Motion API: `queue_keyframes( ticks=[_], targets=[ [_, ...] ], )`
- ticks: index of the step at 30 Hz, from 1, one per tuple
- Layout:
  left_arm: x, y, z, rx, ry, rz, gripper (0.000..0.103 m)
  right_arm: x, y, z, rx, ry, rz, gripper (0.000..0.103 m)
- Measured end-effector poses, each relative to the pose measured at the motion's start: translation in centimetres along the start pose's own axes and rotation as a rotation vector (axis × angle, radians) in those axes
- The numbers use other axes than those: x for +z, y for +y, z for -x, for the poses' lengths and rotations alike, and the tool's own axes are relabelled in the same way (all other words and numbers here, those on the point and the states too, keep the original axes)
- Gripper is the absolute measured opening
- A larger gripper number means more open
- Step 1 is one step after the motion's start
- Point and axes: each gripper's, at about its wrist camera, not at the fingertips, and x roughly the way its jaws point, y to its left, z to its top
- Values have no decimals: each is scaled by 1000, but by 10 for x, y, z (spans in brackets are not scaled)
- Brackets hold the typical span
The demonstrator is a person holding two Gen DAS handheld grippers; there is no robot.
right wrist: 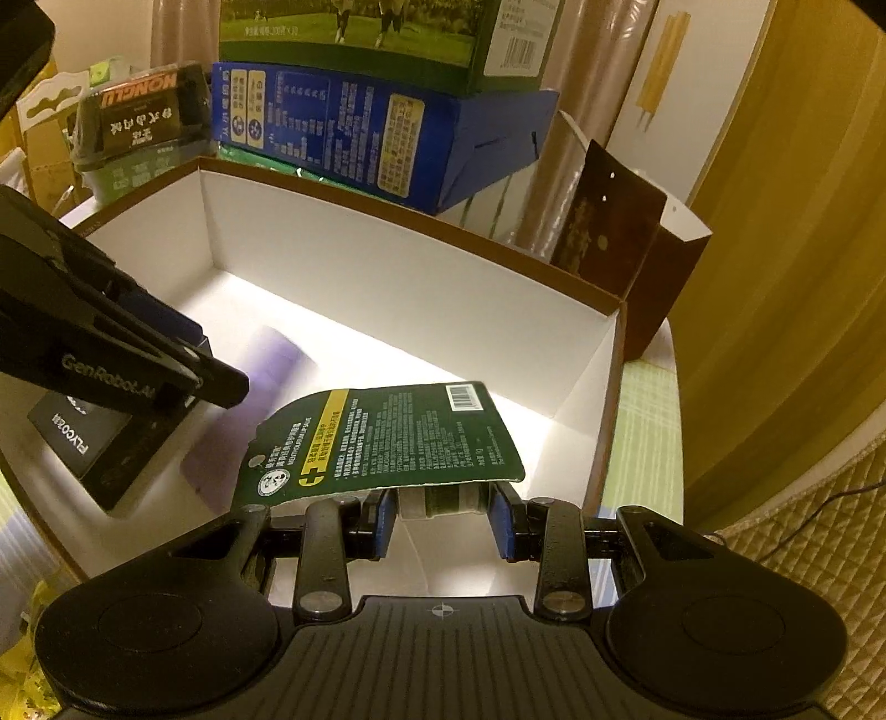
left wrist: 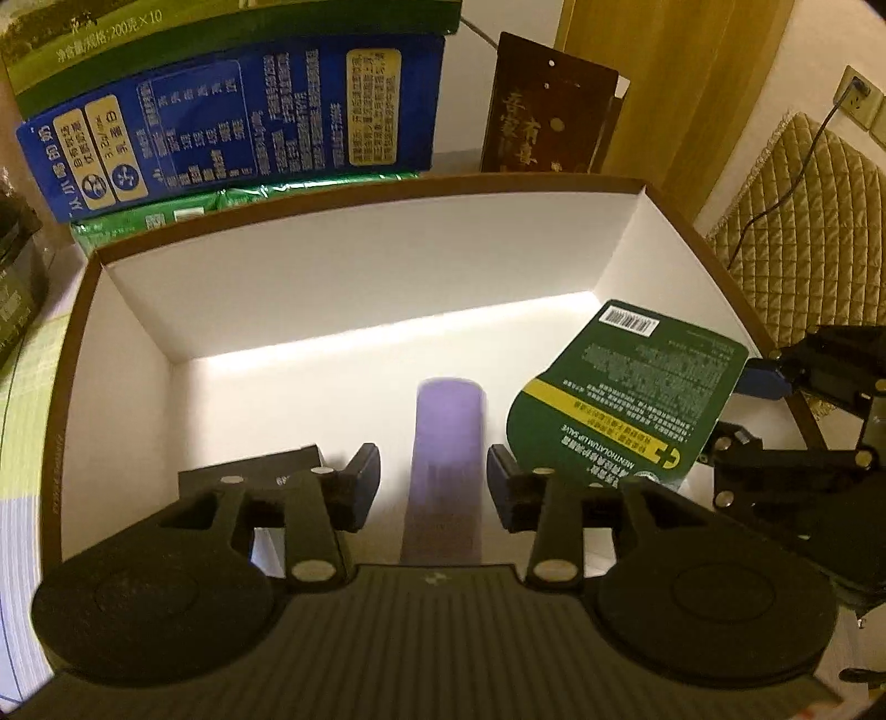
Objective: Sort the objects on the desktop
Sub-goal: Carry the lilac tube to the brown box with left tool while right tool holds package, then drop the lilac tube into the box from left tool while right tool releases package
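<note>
A white-lined cardboard box (left wrist: pixel 387 185) with a brown rim lies open under both grippers. My left gripper (left wrist: pixel 434 487) is open over it; a blurred purple tube (left wrist: pixel 446 443) stands between its pads without touching either. The same tube (right wrist: pixel 271 354) is a purple smear in the right wrist view. My right gripper (right wrist: pixel 443 515) is shut on a green lip balm pack (right wrist: pixel 387 437), its pads pressing the blister under the card. That pack (left wrist: pixel 626 387) hangs over the box's right half. A black FLYCO box (right wrist: pixel 83 437) lies inside at the left.
Behind the box (right wrist: pixel 443 221) are stacked cartons, a blue one (left wrist: pixel 232 116) under a green one (left wrist: pixel 221 33). A brown paper bag (left wrist: pixel 548 111) stands at the back right. A quilted cushion (left wrist: pixel 803 221) with a cable lies to the right, and a dark tub (right wrist: pixel 144 111) at the back left.
</note>
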Motion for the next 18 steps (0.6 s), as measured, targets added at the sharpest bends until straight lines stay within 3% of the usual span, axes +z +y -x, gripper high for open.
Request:
queue_keyframes(
  ticks=[9,13,14,15,17,18],
  targets=[
    [-1,19,0,36,9,39,41,5,3,-7,7,11,-2,32],
    [-3,26,4,58,2,46,49,9,2,-10,12,-13,-24,33],
    [-3,27,5,63,-2,46,54,10,2,-10,21,-18,-33,43],
    [-4,28,8,69,-7,47,57,11,1,-11,22,-20,-43,69],
    [-6,29,12,77,-17,53,65,9,2,-4,13,-73,-45,86],
    [-7,30,14,76,-22,54,65,9,2,0,28,-95,-38,86]
  ],
)
